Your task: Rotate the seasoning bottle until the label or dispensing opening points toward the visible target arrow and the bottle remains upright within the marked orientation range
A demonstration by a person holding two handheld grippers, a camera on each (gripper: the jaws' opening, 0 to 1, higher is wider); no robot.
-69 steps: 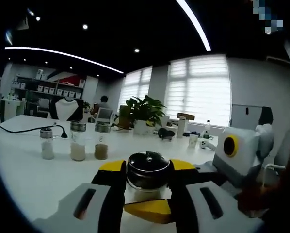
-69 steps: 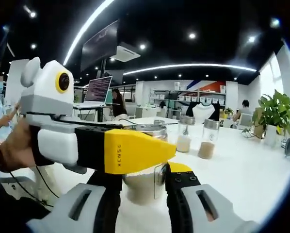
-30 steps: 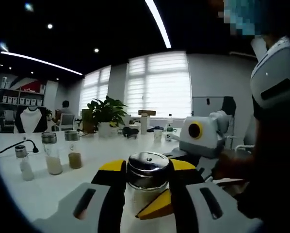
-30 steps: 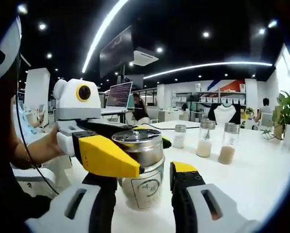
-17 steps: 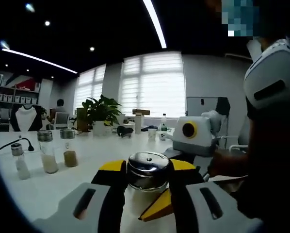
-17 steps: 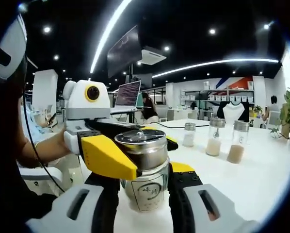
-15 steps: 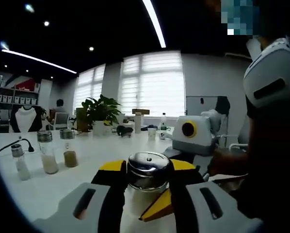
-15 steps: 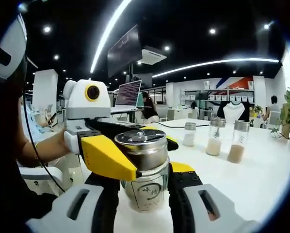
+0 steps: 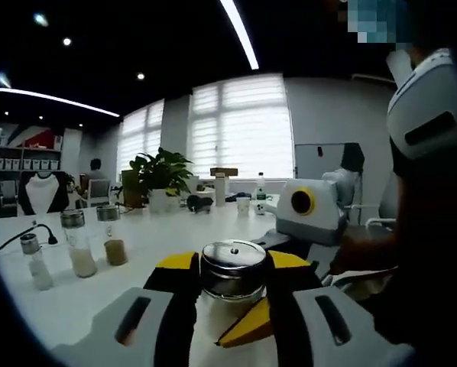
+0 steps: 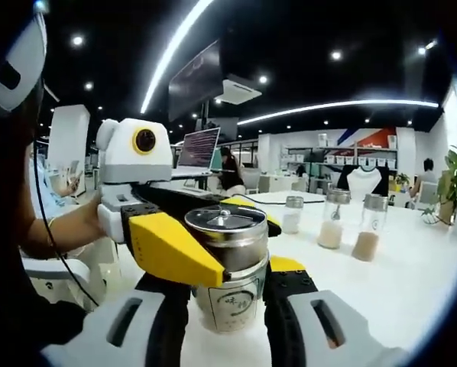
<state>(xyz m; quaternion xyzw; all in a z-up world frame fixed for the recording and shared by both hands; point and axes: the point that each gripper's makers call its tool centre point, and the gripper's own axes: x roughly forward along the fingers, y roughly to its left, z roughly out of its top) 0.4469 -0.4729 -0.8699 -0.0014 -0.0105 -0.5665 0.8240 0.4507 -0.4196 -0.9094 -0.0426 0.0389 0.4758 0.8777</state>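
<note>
The seasoning bottle [image 10: 230,289] stands upright on the white table [image 10: 412,283]. It is a glass jar with a shiny metal lid [image 9: 232,266] and a white label with green print that faces the right gripper view. My left gripper [image 9: 232,269] is shut on the lid, a yellow-tipped jaw on each side. In the right gripper view my left gripper [image 10: 217,229] comes in from the left at lid height, held by a hand [image 10: 69,228]. My right gripper [image 10: 227,297] is shut lower down on the glass body. One of its yellow fingertips [image 9: 248,327] shows under the lid.
Three smaller seasoning bottles [image 10: 332,217] stand in a row further back on the table, also in the left gripper view as bottles [image 9: 79,243]. A black cable [image 9: 13,237], a potted plant [image 9: 158,174] and desk clutter lie beyond. A person's body [image 9: 427,229] is close on the right.
Since the earliest frames the bottle's label has come round to face the right gripper view. Over the last half second both grips hold and only the views shift slightly.
</note>
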